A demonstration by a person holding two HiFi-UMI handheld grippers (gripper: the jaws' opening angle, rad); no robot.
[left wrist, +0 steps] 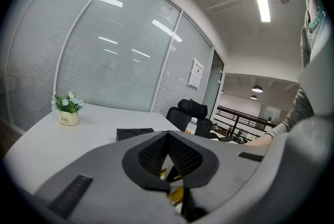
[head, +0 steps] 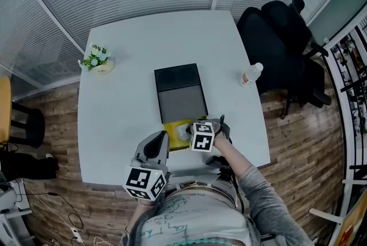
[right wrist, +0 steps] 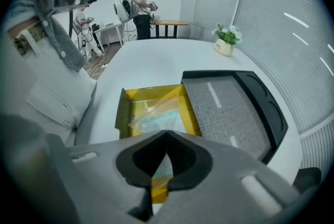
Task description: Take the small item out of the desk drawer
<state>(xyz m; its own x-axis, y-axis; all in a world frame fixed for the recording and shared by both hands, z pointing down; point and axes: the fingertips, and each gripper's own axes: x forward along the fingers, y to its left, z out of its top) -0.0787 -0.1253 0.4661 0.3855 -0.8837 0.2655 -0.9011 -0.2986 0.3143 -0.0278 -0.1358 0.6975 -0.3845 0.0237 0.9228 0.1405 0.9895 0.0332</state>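
A black and grey desk organiser [head: 180, 93] stands mid-table with its yellow drawer [head: 172, 127] pulled out toward me. In the right gripper view a small clear plastic bag [right wrist: 156, 121] with pale teal contents slants up out of the yellow drawer [right wrist: 122, 110]. My right gripper [right wrist: 167, 137] is shut on the bag's near end. The head view shows the right gripper [head: 192, 130] pointing steeply down over the drawer. Left of the drawer, by the table's front edge, my left gripper [head: 162, 135] is shut and holds nothing. Its jaws [left wrist: 167, 135] meet at the tips.
A small potted plant [head: 97, 59] sits at the table's far left and a water bottle [head: 250, 74] at the right. A black office chair [head: 281, 38] stands beyond the right corner and a stool [head: 23, 124] to the left. People stand at a far desk [right wrist: 138, 3].
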